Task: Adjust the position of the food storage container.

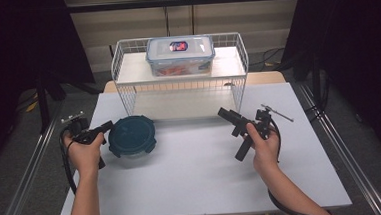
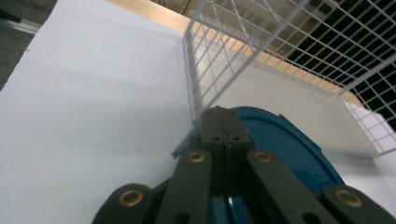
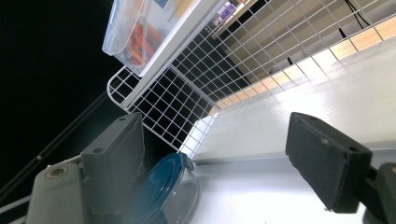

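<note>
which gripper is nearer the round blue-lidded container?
Left. The left gripper sits at the container's left edge, jaws shut. The right gripper is well off to its right, jaws open.

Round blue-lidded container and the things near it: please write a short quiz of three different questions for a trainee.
1. True or false: the clear box stands on top of the wire rack.
2. Which gripper has its jaws closed: the left gripper or the right gripper?
3. Fill in: the round container has a ____ lid.

Key: 1 true; 2 left gripper; 3 blue.
</note>
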`<state>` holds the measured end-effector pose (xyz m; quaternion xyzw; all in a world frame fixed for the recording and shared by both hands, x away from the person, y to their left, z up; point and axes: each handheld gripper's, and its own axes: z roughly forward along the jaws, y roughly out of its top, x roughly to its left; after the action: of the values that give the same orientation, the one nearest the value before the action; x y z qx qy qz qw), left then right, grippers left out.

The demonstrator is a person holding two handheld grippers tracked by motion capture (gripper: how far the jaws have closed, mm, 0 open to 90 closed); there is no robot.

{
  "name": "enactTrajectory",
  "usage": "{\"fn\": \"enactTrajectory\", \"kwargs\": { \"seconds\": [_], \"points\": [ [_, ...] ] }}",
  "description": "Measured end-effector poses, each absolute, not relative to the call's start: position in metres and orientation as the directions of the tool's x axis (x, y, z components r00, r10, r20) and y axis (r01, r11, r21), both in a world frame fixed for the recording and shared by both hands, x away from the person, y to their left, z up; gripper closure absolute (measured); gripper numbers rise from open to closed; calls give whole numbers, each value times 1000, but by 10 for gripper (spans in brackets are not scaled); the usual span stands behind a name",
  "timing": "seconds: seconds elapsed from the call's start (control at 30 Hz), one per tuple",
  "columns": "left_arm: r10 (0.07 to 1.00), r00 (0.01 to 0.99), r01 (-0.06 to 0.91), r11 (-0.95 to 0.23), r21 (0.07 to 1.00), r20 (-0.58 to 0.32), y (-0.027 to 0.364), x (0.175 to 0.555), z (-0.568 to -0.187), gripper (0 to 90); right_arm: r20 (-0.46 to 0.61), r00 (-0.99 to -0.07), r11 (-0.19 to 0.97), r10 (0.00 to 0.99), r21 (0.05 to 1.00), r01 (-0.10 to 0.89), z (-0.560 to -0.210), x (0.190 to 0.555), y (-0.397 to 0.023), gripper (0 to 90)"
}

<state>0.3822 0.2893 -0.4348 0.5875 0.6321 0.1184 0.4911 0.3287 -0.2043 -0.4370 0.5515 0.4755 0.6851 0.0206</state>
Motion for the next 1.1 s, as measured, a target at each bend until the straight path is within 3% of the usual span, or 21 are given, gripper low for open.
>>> {"fn": "enactTrajectory", "kwargs": {
  "seconds": [0.43,0.7,1.1],
  "points": [
    [846,84,629,366,686,-527,308,384,-445,900,738,-382,-542,556,670,507,-441,331,-206,191],
    [844,87,673,342,656,-529,302,384,-453,900,738,-383,-534,556,670,516,-443,331,-205,190],
    [788,85,664,411,624,-609,302,374,-456,900,732,-391,-523,558,675,520,-444,332,-200,188]
  ]
}}
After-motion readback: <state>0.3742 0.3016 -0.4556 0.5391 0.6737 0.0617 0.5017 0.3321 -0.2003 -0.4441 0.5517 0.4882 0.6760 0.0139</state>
